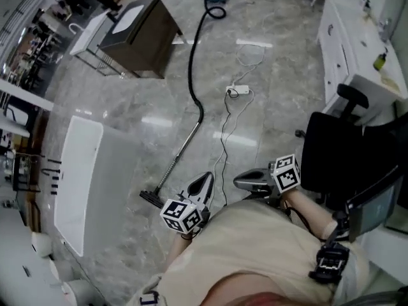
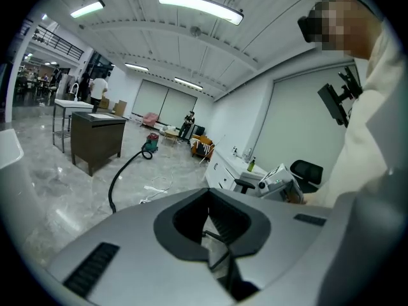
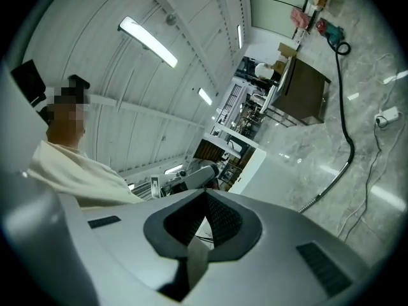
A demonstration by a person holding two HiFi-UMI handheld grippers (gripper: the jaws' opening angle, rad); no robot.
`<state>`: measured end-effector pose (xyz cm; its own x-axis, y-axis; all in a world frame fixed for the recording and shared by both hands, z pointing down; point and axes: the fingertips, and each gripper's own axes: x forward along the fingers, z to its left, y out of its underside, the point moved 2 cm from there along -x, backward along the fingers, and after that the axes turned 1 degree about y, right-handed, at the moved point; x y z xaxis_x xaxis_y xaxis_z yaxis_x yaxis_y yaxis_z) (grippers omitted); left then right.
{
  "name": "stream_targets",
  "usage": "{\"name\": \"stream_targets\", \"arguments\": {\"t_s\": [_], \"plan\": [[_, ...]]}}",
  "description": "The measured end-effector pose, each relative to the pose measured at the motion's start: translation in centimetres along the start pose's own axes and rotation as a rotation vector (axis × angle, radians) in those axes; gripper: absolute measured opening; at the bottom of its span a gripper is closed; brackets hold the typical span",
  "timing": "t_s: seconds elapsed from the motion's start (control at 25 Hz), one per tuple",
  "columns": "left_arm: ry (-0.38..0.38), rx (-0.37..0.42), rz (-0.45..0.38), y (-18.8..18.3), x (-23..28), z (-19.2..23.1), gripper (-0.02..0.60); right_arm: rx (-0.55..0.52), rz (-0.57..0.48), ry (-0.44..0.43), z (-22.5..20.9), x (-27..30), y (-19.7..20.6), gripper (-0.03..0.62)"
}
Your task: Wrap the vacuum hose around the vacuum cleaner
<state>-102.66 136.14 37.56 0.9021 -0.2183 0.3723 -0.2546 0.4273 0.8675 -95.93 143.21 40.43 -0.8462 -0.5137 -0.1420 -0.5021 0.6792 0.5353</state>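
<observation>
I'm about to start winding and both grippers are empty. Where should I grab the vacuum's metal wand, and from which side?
Probably best to take the metal wand around mid-length, from above, with the jaws straddling it crosswise. It is thin and straight, lies low along the floor, and is nearest the left gripper. That gripper's jaws are shut, so open them first.

I'm looking over open floor [image 1: 280, 101] ahead; the hose [image 1: 190, 69] and a cable [image 1: 222, 142] are lying across it, a chair [image 1: 331, 152] is crowding my right, a table [image 1: 76, 177] is flanking my left.
</observation>
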Motion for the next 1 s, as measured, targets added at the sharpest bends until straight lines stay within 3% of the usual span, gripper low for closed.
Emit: {"name": "stream_targets", "arguments": {"t_s": [0.12,0.36,0.48,0.8,1.0], "plan": [[-0.023,-0.006,0.012,-0.7,3.5,-0.6,0.005,-0.034,0.027,-0.012,-1.1,-2.5,-1.7,0.003],[-0.071,-0.01,0.041,-2.4,4.7,-0.3,0.005,-0.214,0.253,-0.003,-1.7,-1.6,-1.4,0.004],[-0.077,-0.018,0.066,-2.6,5.1,-0.1,0.005,-0.252,0.317,-0.032,-1.2,-0.7,-1.1,0.003],[-0.056,0.01,0.057,-4.5,7.1,2.2,0.005,-0.264,0.245,0.066,-3.1,-1.7,-5.3,0.003],[-0.076,0.02,0.016,-6.0,6.7,6.6,0.005,-0.254,0.287,0.125,-5.9,1.6,-8.0,0.003]]}}
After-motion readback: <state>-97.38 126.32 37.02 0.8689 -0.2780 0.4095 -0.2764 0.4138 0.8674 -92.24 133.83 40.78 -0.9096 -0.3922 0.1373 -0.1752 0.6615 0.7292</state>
